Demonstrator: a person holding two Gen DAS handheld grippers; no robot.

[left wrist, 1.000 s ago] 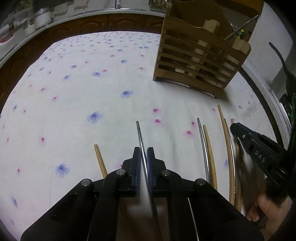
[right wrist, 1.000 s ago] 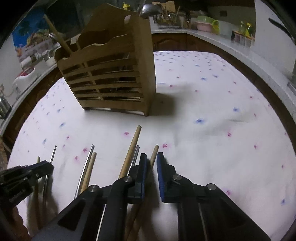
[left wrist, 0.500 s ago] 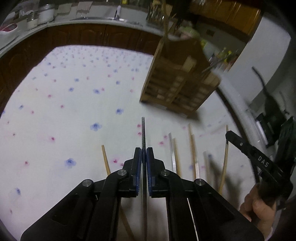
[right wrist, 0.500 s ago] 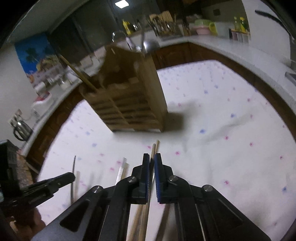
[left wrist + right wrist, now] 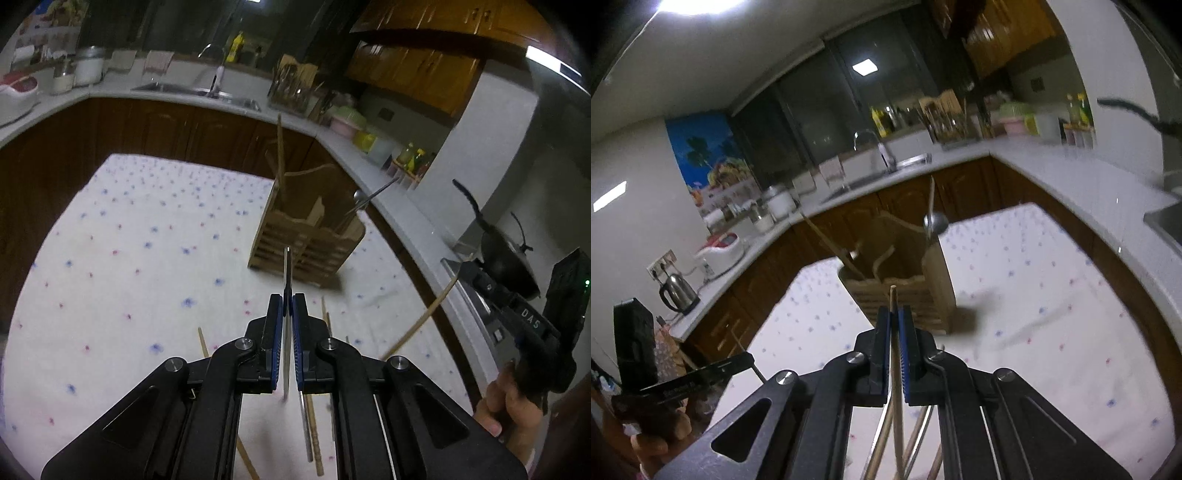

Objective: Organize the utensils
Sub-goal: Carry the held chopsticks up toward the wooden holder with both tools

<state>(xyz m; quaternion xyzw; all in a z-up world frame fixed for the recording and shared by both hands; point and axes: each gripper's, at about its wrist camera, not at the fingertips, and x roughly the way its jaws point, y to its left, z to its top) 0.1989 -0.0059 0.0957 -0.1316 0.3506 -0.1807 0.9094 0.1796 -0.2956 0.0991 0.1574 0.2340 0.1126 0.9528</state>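
Both chopsticks lifted, carry to the holder in hand.

The metal chopstick (image 5: 287, 273) is pinched in the left gripper (image 5: 287, 314), its jaws narrow on it; the wooden chopstick (image 5: 894, 299) is likewise clamped in the right gripper (image 5: 894, 325). Both are raised above the flowered tablecloth (image 5: 129, 258) and point toward the slatted wooden utensil holder (image 5: 310, 240), which stands ahead near the cloth's far edge. The next move likely calls for tipping each stick upright over an open compartment, clear of the spoon (image 5: 935, 221) and sticks already standing there. Several chopsticks (image 5: 314, 435) lie below; open cloth lies left of the holder.
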